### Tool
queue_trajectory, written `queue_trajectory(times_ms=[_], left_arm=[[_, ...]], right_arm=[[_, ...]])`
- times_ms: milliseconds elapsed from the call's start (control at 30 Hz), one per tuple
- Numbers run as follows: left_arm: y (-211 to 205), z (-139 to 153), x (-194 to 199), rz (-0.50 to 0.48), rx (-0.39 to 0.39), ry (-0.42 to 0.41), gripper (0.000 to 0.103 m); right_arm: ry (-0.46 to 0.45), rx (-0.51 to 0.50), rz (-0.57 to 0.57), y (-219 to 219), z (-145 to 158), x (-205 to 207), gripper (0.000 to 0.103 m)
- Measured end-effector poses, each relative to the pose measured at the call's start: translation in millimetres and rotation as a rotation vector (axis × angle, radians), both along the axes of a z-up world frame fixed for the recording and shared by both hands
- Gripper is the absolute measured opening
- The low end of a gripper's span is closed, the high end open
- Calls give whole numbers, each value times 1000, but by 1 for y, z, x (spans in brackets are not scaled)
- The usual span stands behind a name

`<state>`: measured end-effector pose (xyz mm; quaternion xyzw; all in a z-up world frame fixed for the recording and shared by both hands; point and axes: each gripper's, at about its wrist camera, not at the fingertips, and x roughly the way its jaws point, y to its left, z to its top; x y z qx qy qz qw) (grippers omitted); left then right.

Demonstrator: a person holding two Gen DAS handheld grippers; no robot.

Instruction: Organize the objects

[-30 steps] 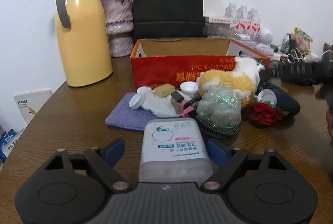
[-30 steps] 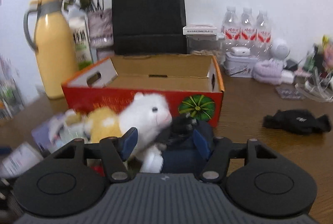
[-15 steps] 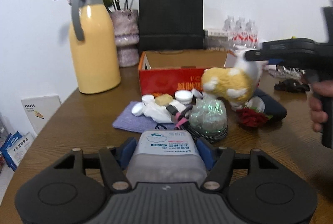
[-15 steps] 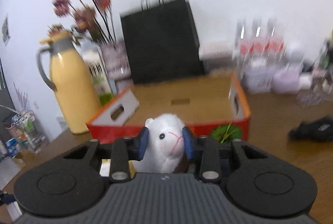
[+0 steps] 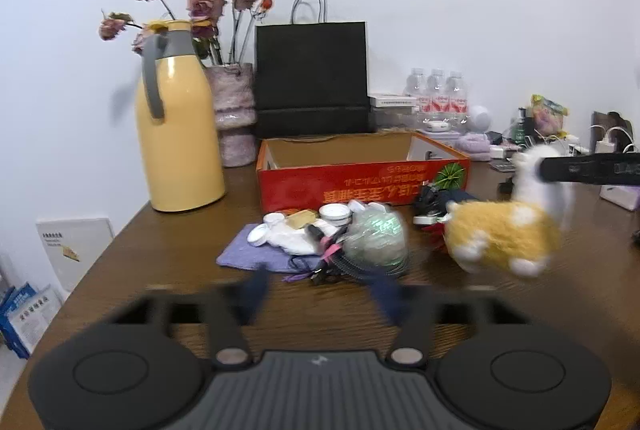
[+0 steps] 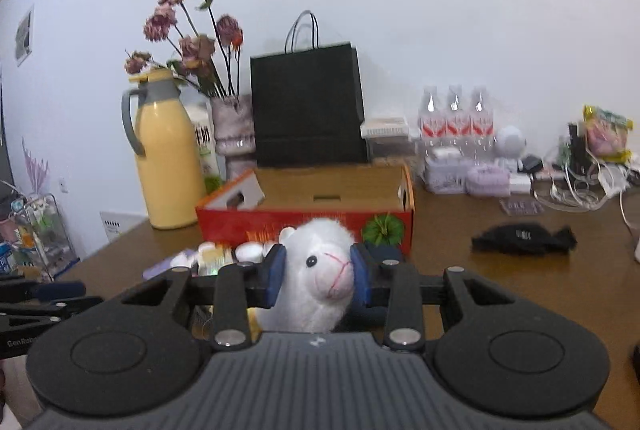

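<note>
A wooden table (image 5: 168, 254) is seen, with an open red box (image 5: 362, 180) at twelve o'clock. A plush toy (image 6: 320, 270) is clamped by the head in the right gripper (image 6: 317, 274), off the tabletop. The left gripper (image 5: 320, 296), just opened wider, is empty.

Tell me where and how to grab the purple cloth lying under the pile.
Take the purple cloth by its bare near-left corner, coming in low from the left. That corner lies flat and free; the bottle caps, white wad and cable cover the rest.
</note>
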<state>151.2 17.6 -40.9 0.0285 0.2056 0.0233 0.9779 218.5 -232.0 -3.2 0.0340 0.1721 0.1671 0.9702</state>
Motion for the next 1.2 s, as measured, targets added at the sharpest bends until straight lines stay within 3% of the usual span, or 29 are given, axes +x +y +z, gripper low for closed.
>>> queue_trajectory(times_ms=[67,167,267,300,400,500,567,600,667,700,733,800,833,933,1000,1100,1133,1200], left_arm=[[0,-16,2,34,39,8,72],[6,-12,-4,2,10,64,73],[8,6,-33,-97,21,84,100],[8,8,-42,-127,23,83,102],[4,0,-55,-217,10,128,101],[-2,-18,-47,-174,33,190,92],[0,-26,-39,-173,-3,217,89],[1,-29,-36,-178,-21,230,88],[2,-33,-30,-128,-15,250,84],[4,-35,-27,-95,-15,252,83],[5,-36,-23,-56,-14,253,82],[5,-36,-18,-13,-27,254,68],[6,-36,-17,-14,-47,264,68],[-3,-31,-18,-74,-63,278,72],[-5,-29,-21,-109,-69,274,83],[-6,-31,-20,-72,-37,282,83],[-4,-32,-19,-53,-29,290,83],[1,-31,-20,-31,-39,287,83]], right_arm=[[28,23,12,0,-11,-5,36],[73,35,1,1,-24,-4,37],[76,31,0,-1,-23,-12,37],[71,21,3,-1,-22,-18,37],[91,1,20,-1,-24,-30,37],[111,2,19,-1,-28,-38,38],[126,-13,6,-2,-27,-43,38],[147,-34,1,-2,-26,-46,42],[226,-110,38,0,-26,-56,62],[241,-130,77,0,-26,-63,77],[232,-135,115,-2,-25,-73,84],[212,-146,148,-4,-22,-85,88],[196,-155,147,-4,-23,-87,90],[183,-213,126,-1,-33,-78,90],[163,-262,146,3,-43,-68,90],[157,-326,96,12,-60,-44,91],[209,-323,90,15,-63,-34,80],[254,-271,166,23,-58,-36,75]])
